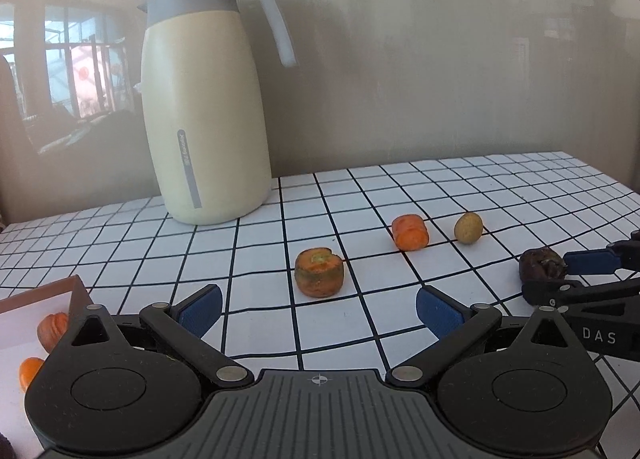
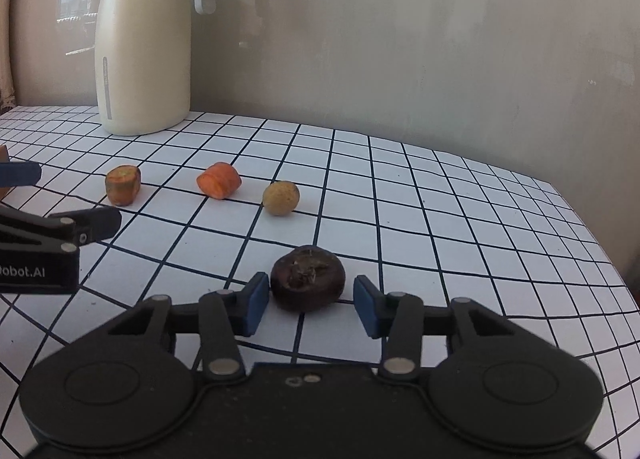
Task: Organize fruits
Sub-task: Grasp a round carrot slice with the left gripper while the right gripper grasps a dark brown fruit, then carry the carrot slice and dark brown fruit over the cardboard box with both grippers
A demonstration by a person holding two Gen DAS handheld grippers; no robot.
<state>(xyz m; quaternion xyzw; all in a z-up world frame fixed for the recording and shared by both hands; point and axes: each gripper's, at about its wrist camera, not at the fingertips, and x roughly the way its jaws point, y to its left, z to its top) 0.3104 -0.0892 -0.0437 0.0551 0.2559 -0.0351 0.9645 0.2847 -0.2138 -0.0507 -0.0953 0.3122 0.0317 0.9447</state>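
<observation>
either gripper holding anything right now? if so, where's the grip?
Nothing held. The right gripper brackets the dark fruit; its left pad is at the side, the right pad still apart. The left gripper is open and empty.

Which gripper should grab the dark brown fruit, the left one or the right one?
The right hand-held gripper. The dark brown fruit already sits between its blue pads, one pad at its side. The left hand-held gripper is open in front of the dull carrot chunk instead.

Plain grey-beige wall (image 2: 400, 39) behind table. White tablecloth (image 2: 440, 219), black grid lines. Window (image 1: 76, 59) at left, daylight entering. Cream thermos jug (image 1: 208, 99) near wall.
</observation>
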